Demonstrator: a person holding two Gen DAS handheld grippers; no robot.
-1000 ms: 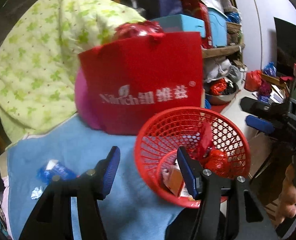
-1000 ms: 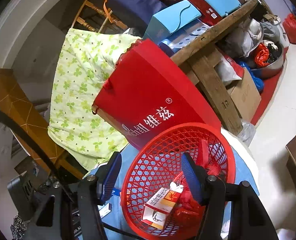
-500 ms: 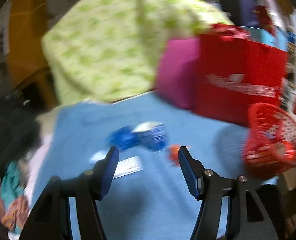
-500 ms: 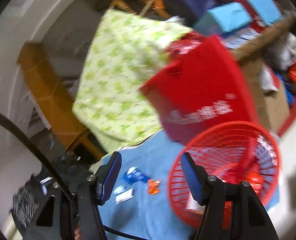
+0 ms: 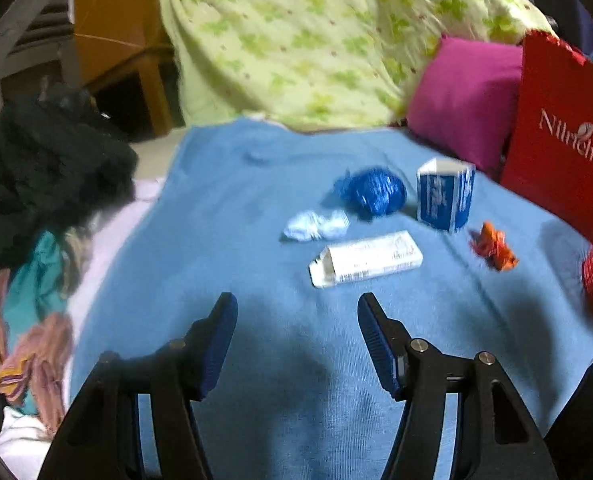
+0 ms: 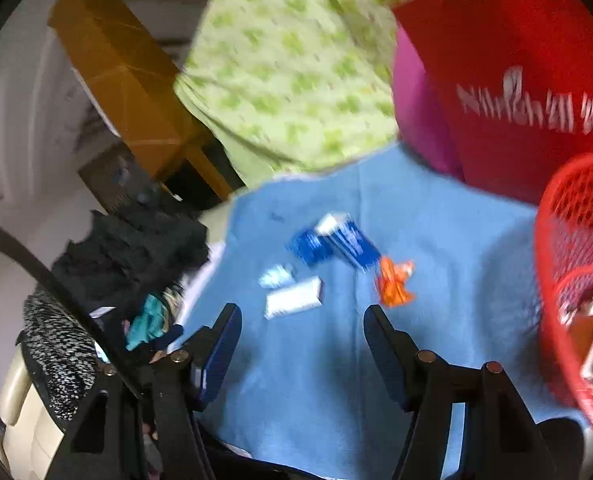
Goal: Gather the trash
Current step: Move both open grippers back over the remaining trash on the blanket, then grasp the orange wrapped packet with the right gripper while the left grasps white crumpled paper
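Both wrist views, trash scattered on the blue cloth. We see the left gripper and the right gripper each with jaws released and nothing between the pads. The remaining trash lies just above centre in the left view: a white carton lying flat nearest the jaws, a pale crumpled wrapper above and left of it, a blue crumpled ball, an upright blue-and-white box and, toward the right, an orange wrapper. The red mesh basket sits at the right edge of both views, already holding some pieces.

Risks we judge from here:

- The pieces lie close together — jaws closing on the carton could catch the pale wrapper or nudge the blue ball away.
- The carton is flat and open-ended; a pinch across its faces may crush it or let it slide out.
- The cloth is soft, so low fingertips could gather fabric and drag every piece.
- Both grippers face the same cluster and may collide.
- The right view is smeared — aim there is uncertain.
- The upright box may topple if brushed.
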